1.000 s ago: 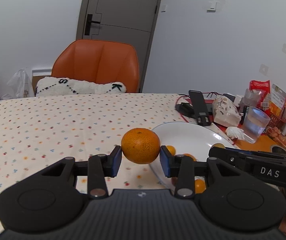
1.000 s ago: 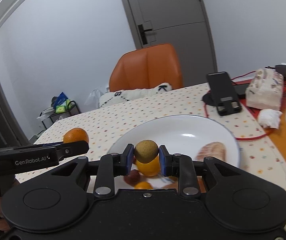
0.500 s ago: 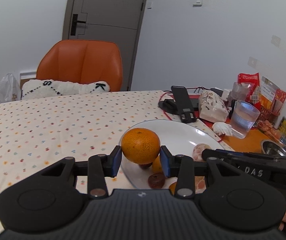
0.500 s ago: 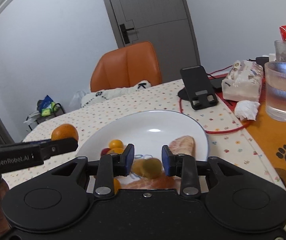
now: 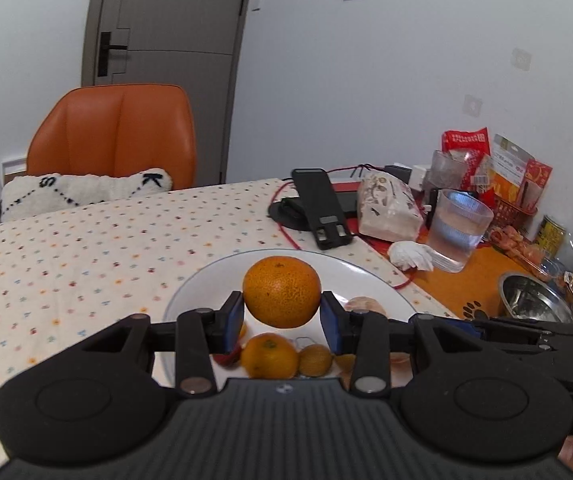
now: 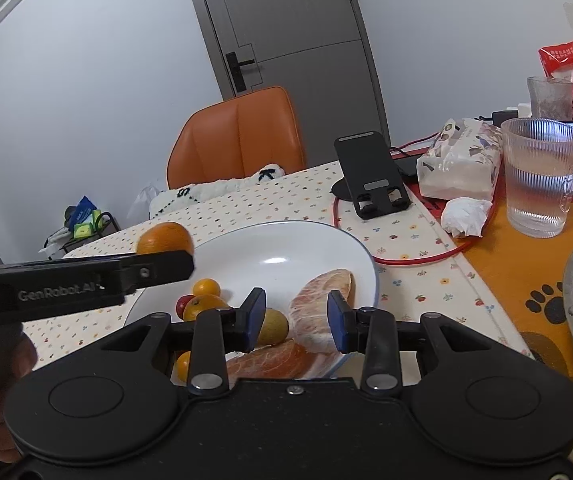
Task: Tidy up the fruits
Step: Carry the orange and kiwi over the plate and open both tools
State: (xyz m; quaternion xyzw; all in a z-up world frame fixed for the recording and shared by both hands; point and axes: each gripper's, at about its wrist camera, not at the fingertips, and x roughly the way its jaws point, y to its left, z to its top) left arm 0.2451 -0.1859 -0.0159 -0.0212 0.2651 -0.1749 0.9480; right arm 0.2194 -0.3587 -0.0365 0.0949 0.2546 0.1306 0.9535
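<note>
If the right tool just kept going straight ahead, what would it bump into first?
Most likely the peeled pomelo wedge on the white plate: it lies right in the gap of the open right tool. A small yellow-green fruit sits beside it; depth is hard to judge.

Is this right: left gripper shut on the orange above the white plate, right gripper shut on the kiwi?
Not quite. The right gripper is open and empty, as the right wrist view shows; the kiwi lies on the white plate. The rest holds: the left gripper is shut on the orange above the plate.
</note>
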